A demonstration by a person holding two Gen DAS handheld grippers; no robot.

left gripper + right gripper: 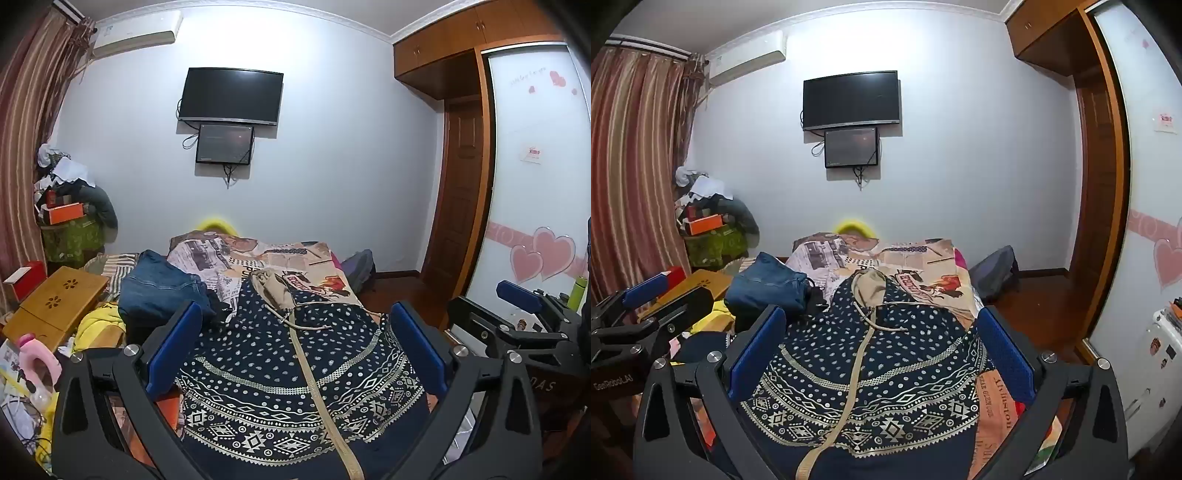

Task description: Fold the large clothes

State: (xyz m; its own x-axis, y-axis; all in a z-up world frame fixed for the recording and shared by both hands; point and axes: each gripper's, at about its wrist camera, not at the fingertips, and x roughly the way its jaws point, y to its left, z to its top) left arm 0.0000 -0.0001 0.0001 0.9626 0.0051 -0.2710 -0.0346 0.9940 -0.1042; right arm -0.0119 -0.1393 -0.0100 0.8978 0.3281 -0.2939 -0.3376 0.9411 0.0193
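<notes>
Lying along the bed [295,254], the patterned hoodie [295,369] sat between both spread, seemingly empty grippers, left gripper [295,343] and right gripper [882,347].

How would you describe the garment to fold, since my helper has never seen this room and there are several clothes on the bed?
Start at the bed under the wall-mounted TV. The hooded garment lies spread across its near end, hood toward the TV. Unlike the plain blue jeans on its left, it is navy with white dots, geometric bands and beige drawstrings.
</notes>
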